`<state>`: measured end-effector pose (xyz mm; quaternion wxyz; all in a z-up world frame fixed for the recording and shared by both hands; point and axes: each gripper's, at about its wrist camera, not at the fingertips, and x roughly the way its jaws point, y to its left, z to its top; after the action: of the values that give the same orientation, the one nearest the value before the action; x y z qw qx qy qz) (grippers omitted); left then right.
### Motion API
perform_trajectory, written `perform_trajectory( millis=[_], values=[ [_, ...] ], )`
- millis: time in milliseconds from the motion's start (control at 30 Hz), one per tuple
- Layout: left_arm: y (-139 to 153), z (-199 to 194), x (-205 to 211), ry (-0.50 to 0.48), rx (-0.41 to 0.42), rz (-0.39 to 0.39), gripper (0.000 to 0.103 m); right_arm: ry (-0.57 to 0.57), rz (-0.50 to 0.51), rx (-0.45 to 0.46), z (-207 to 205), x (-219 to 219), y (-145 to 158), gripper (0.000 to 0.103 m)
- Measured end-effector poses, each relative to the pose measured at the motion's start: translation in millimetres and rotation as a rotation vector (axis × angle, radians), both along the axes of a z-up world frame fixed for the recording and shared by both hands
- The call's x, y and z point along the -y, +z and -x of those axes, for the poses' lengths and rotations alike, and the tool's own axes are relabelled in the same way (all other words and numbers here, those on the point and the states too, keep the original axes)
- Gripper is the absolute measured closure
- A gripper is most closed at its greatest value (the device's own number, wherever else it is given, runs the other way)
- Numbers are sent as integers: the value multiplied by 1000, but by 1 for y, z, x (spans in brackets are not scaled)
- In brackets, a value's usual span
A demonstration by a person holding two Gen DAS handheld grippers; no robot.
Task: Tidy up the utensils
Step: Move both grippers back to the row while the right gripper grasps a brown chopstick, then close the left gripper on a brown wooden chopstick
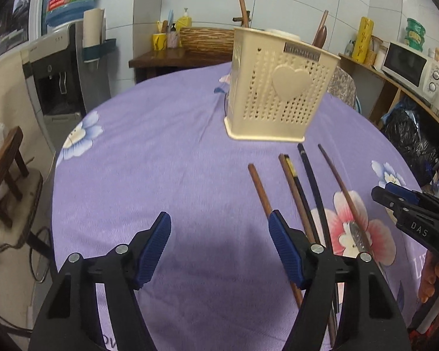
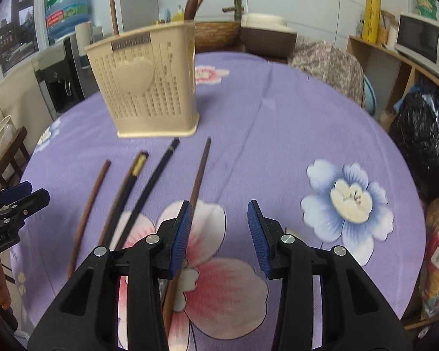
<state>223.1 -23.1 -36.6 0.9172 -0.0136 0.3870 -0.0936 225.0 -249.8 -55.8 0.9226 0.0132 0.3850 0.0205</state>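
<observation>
A cream perforated utensil holder [image 1: 278,87] with a heart stands on the purple flowered tablecloth [image 1: 161,161]; it also shows in the right wrist view [image 2: 149,84]. Wooden utensils stick up out of it. Several chopsticks [image 1: 313,187] lie side by side in front of it, brown and dark ones [image 2: 152,181]. My left gripper [image 1: 219,242] is open and empty above the cloth, left of the chopsticks. My right gripper [image 2: 219,234] is open and empty, its left finger over the rightmost brown chopstick [image 2: 200,172]. A metal spoon bowl [image 1: 358,234] lies under that chopstick.
A water dispenser [image 1: 58,67] stands at the far left, with a wooden stool [image 1: 5,169] nearer. A microwave [image 1: 406,64] sits on a shelf at right. A padded chair back [image 2: 327,58] stands behind the table. Black bags [image 2: 424,134] lie at right.
</observation>
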Motion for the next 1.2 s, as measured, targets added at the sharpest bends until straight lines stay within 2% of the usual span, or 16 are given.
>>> perform_trajectory(
  millis=[233,300,467,533,633,733,867,1000,1133,1200],
  values=[
    [-5,4,4,-15,-7,-7,37,45,-71,-80,-31,-7,-10,65],
    [-5,6,5,-20,-5,-9,37,30,-81,-98,-43,-7,-12,72],
    [-8,8,8,-24,-11,-11,37,16,-53,-128,-73,-12,-14,76],
    [-10,7,10,-27,-14,-14,37,1,-58,-144,-84,-12,-18,83],
    [-11,6,13,-32,-16,-18,38,-30,-52,-136,-96,-13,-17,85],
    [-13,5,17,-37,-27,-12,43,-39,-54,-138,-105,-14,-17,86],
    [-15,2,23,-50,-43,3,44,-51,-45,-134,-113,-13,-18,96],
    [-15,1,30,-60,-42,2,44,-41,-69,-121,-113,-9,-19,96],
    [-15,-4,34,-70,-49,-3,44,-38,-136,-114,-108,5,-17,96],
    [-15,-9,35,-70,-57,7,48,-32,-119,-93,-102,7,-13,96]
  ],
)
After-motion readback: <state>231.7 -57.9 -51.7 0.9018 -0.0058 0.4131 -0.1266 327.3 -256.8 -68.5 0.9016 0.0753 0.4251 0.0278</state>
